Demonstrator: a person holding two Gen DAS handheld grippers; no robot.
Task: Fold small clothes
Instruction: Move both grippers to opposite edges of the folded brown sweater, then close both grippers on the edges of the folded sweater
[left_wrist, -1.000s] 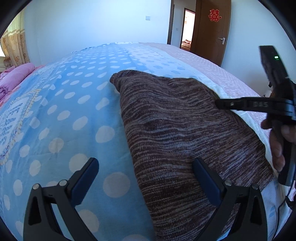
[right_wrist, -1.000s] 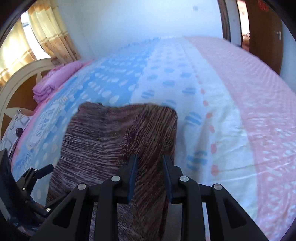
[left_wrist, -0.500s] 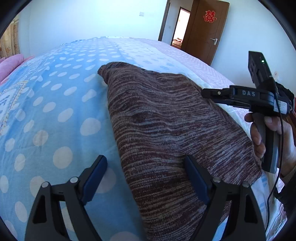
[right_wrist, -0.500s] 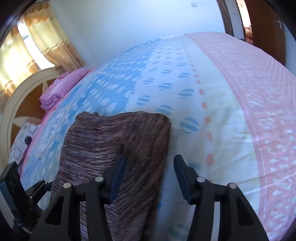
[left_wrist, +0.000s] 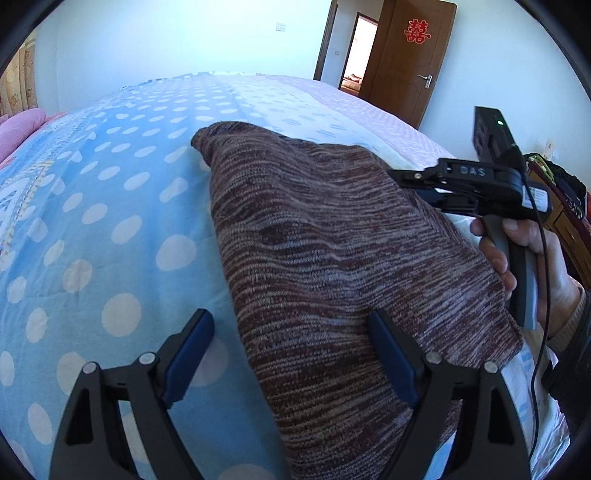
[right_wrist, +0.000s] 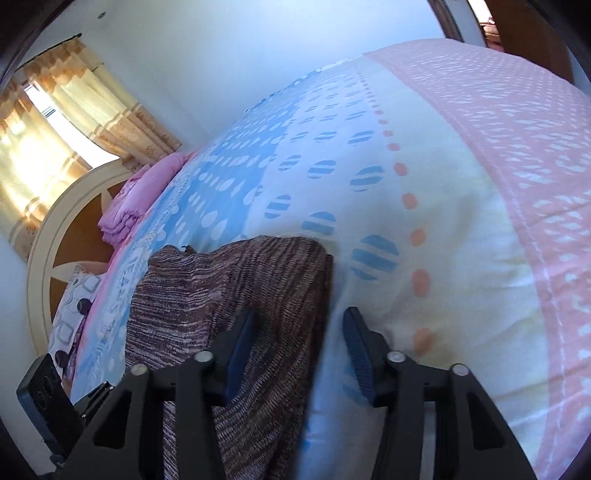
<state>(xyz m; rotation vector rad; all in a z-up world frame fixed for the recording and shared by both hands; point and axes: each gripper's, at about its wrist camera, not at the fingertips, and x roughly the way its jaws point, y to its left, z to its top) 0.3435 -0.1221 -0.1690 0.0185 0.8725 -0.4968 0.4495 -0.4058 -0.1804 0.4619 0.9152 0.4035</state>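
So: brown-and-white knit garment (left_wrist: 332, 258) lies spread on the bedspread (left_wrist: 110, 221), on the blue polka-dot part running over to the pale striped-dot part. Folded over itself, an upper layer showing a rounded corner at the far end.

Left gripper (left_wrist: 291, 354) jaws wide apart, straddling the garment's near left edge: left finger (left_wrist: 188, 350) over bare blue sheet just beside the knit, right finger (left_wrist: 391, 358) over the knit itself. Nothing pinched between them. Cannot tell if pads touch the fabric.

Right gripper (right_wrist: 299, 350) also spread, holding nothing. Its left finger (right_wrist: 240, 347) sits on or just above the garment's right-hand fold, right finger (right_wrist: 356, 350) over the pale sheet beside the knit edge. Left wrist view shows the same tool from the side at the garment's right edge, held by a hand (left_wrist: 528, 251) on its grip, cable hanging down.

Elsewhere: pink folded bedding (right_wrist: 144, 199) near the headboard (right_wrist: 55, 236), curtains (right_wrist: 74, 110) at the window, wooden door (left_wrist: 410, 55) with a red paper decoration. No containers in view.
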